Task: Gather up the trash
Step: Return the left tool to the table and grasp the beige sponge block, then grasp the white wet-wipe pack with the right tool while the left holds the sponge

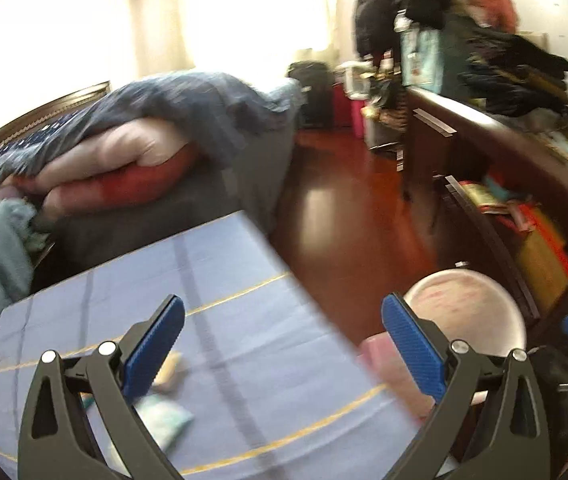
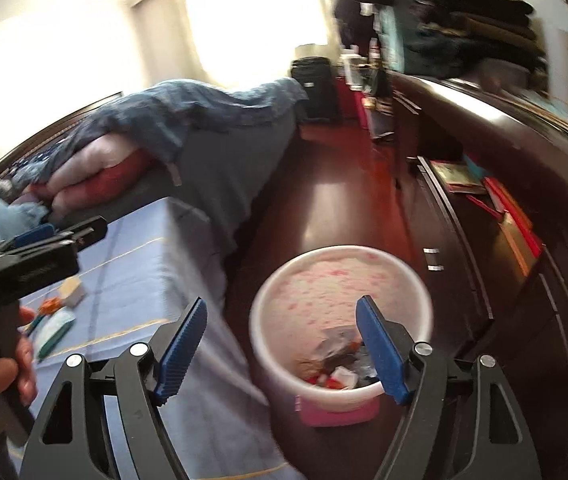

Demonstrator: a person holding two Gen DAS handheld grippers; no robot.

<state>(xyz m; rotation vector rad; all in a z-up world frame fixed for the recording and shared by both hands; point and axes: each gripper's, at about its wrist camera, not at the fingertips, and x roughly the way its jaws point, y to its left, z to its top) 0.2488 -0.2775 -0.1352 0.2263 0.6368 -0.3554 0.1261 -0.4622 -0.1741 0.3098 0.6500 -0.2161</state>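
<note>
A white bin with pink speckles stands on the wooden floor, with crumpled wrappers at its bottom. My right gripper hangs open above the bin's near left rim, nothing between its fingers. On the blue-clothed table lie a cream block, an orange wrapper and a white-green packet. My left gripper is open over the table's right edge, empty, with a pale green packet below its left finger. The bin shows to its right.
A pink box lies under the bin. A bed with a blue blanket and pillows sits behind the table. A dark dresser with books on a shelf lines the right side. Bare wooden floor runs between them.
</note>
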